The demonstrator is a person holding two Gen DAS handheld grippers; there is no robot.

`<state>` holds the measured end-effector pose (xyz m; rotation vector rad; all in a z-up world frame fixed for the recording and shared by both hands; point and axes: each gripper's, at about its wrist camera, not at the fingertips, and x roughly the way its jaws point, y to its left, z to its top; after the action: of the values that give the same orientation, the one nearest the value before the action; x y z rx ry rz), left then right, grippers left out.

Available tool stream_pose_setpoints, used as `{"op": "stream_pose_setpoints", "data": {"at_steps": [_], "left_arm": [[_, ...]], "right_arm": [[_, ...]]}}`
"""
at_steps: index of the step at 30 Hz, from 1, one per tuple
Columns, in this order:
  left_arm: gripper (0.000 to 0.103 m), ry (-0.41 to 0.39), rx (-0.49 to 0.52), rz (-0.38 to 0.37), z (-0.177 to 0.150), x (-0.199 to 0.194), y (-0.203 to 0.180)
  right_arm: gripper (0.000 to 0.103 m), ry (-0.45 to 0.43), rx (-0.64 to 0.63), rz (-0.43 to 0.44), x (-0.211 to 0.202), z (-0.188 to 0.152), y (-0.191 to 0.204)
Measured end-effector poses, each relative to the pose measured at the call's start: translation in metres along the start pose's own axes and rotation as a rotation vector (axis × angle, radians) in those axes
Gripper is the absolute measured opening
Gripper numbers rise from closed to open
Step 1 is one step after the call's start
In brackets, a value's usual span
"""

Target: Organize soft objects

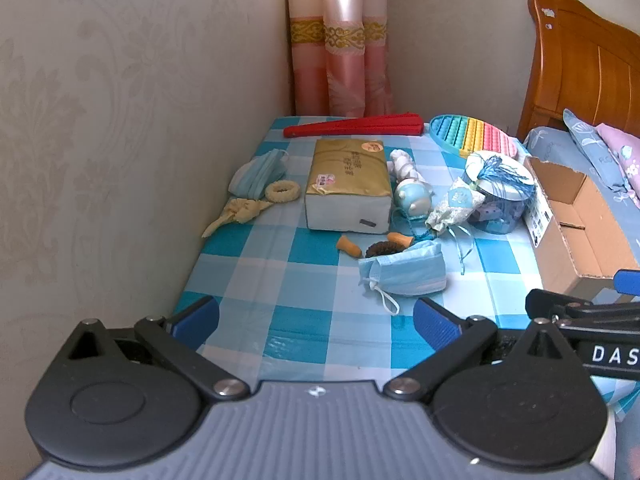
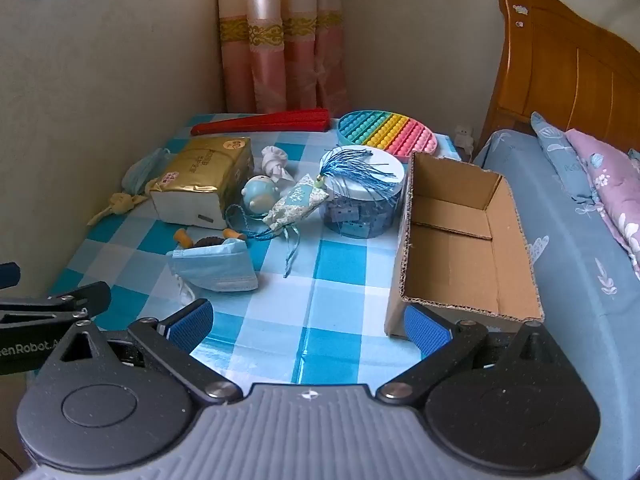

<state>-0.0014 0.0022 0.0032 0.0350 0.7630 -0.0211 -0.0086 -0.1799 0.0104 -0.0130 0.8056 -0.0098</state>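
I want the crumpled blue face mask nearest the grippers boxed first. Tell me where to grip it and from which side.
Grip the crumpled blue face mask across its bunched, raised middle, coming from above and the near side. It lies flat on the checked tablecloth, so its thin edges give little purchase; the white ear loop trailing nearest would likely slip.

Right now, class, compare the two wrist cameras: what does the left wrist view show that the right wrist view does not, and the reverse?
Only the left wrist view shows the cream hair tie beside the tissue pack; in the right wrist view the pack hides that spot. Only the right wrist view shows the whole inside of the cardboard box, which is empty, and a small white toy by the bed. Both share the checked cloth, red fan, nearest face mask and rainbow bubble toy.
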Motion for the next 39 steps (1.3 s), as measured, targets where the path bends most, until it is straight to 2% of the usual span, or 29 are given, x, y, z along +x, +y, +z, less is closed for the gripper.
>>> {"op": "stream_pose_setpoints", "data": {"at_steps": [39], "left_arm": [[0.102,-0.006,0.003,0.004,0.0015,-0.0010,0.0005]], "right_arm": [[0.103,-0.011,-0.014,0.002,-0.0041,0.0000,0.0011]]}}
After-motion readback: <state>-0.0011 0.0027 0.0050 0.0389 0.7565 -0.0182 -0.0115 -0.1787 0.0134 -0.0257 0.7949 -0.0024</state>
